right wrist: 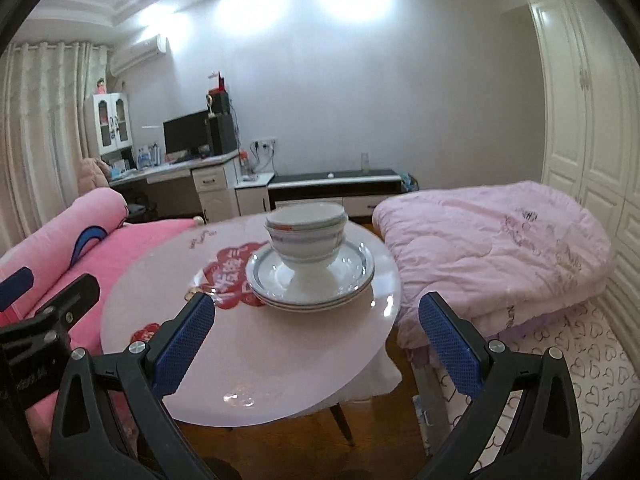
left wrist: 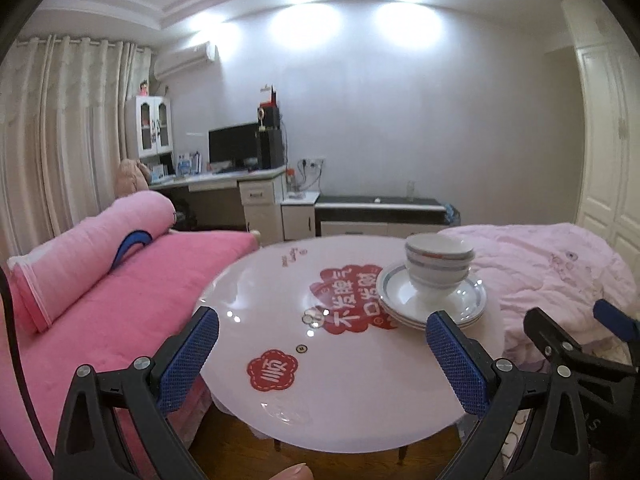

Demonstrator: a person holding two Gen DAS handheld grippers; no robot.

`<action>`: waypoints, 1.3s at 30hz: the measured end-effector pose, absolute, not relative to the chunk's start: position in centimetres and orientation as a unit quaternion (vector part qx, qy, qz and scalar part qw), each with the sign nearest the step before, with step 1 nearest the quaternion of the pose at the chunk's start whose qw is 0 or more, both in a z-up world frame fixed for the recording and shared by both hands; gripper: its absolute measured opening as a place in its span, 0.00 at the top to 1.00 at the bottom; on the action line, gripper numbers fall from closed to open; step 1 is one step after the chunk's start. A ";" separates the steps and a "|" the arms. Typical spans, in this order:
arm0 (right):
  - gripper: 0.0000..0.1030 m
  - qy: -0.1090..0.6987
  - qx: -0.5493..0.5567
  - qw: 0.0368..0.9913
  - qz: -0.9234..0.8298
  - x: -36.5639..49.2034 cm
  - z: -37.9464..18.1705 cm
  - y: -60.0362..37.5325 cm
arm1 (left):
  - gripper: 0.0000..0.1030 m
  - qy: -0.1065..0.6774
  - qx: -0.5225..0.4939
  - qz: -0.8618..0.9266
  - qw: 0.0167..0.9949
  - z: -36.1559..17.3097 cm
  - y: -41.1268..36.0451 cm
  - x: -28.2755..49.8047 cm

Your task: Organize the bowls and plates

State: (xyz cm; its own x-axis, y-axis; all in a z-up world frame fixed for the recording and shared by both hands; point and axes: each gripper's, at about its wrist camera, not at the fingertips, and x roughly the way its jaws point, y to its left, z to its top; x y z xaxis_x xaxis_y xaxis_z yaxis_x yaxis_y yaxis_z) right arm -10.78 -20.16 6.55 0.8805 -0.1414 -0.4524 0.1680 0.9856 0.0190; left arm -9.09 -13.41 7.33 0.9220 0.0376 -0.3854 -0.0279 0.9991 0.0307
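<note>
The bowls [right wrist: 306,234] sit nested in one stack on the stacked plates [right wrist: 310,286], toward the far right side of the round table [right wrist: 248,360]. Both the left gripper [left wrist: 322,354] and the right gripper [right wrist: 316,340] hover short of the table's near edge, jaws spread wide and holding nothing. The sorting looks essentially finished, so the sensible course is probably to keep clear of the pile, or, if it needs shifting, to pinch the plates' rim low and level so the bowls do not slide. A folded pink quilt [right wrist: 500,252] lies just beside the table on the right, and a pink bolster [left wrist: 92,256] lies on the left.
</note>
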 end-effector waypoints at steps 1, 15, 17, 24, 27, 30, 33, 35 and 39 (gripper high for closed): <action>0.00 0.223 0.026 0.971 -0.080 -11.2 7.1 -19.8 | 0.01 0.193 0.011 0.018 0.981 7.4 -13.3 -9.8; 0.00 0.193 0.031 0.976 -0.100 -13.5 8.6 -20.8 | 0.01 0.184 0.011 0.000 0.983 8.9 -14.7 -11.8; 0.00 0.192 0.032 0.975 -0.103 -13.5 8.6 -21.1 | 0.01 0.185 0.012 -0.003 0.983 9.1 -14.9 -11.9; 0.00 0.192 0.035 0.975 -0.106 -13.5 8.6 -21.4 | 0.01 0.191 0.013 -0.002 0.982 9.4 -15.4 -11.5; 0.00 0.192 0.034 0.975 -0.106 -13.4 8.6 -21.4 | 0.01 0.191 0.013 0.000 0.982 9.5 -15.4 -11.3; 0.00 0.193 0.034 0.975 -0.105 -13.2 8.6 -21.5 | 0.01 0.191 0.011 -0.001 0.982 9.6 -15.4 -11.3; 0.00 0.193 0.031 0.975 -0.105 -13.0 8.6 -21.5 | 0.01 0.192 0.009 -0.001 0.981 9.4 -15.5 -11.0; 0.00 0.193 0.030 0.975 -0.104 -12.8 8.6 -21.5 | 0.01 0.192 0.009 0.000 0.981 9.3 -15.6 -10.9; 0.00 0.194 0.028 0.975 -0.103 -12.4 8.5 -21.4 | 0.01 0.194 0.007 -0.003 0.981 9.3 -15.6 -10.9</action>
